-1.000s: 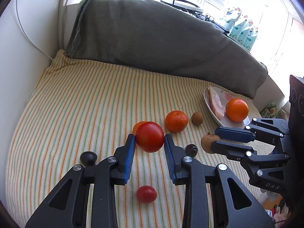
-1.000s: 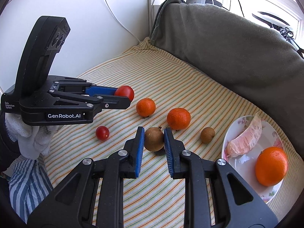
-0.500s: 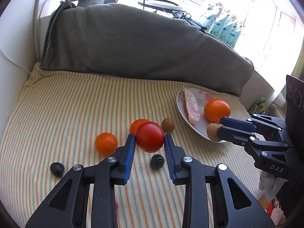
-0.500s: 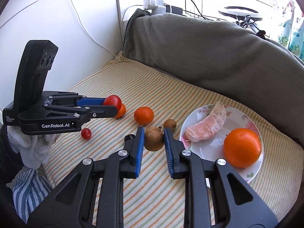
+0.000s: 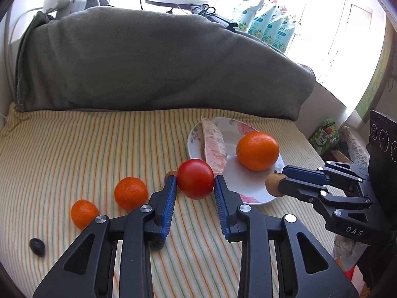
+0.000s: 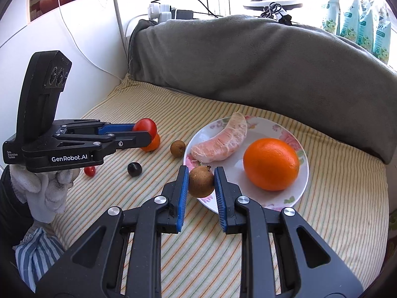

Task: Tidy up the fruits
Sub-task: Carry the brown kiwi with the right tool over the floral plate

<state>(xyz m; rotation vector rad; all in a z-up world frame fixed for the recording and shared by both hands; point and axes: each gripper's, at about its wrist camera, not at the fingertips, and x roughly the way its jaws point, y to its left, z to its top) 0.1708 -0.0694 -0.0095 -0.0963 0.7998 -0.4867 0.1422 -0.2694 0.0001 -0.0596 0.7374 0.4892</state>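
Note:
My left gripper (image 5: 195, 186) is shut on a red tomato (image 5: 195, 178) and holds it above the striped cloth, just left of the flowered plate (image 5: 250, 193). My right gripper (image 6: 200, 182) is shut on a brown round fruit (image 6: 201, 181) over the plate's near-left rim (image 6: 304, 181). The plate holds a large orange (image 6: 271, 164) and a peeled pomelo segment (image 6: 220, 145). On the cloth lie two tangerines (image 5: 130, 193) (image 5: 84, 214), a small brown fruit (image 6: 178, 147), a dark fruit (image 6: 134, 168) and a cherry tomato (image 6: 89, 171).
A grey pillow (image 5: 148, 69) runs along the back of the striped cloth (image 5: 74, 149). A white wall (image 6: 74, 49) stands on the left. Green packets (image 5: 270, 28) and cables sit on the sill behind. The cloth's edge drops off on the right.
Both grippers have moved right toward the plate with their fruit. The tomato now hangs beside the plate's left rim and the brown fruit over its near rim.

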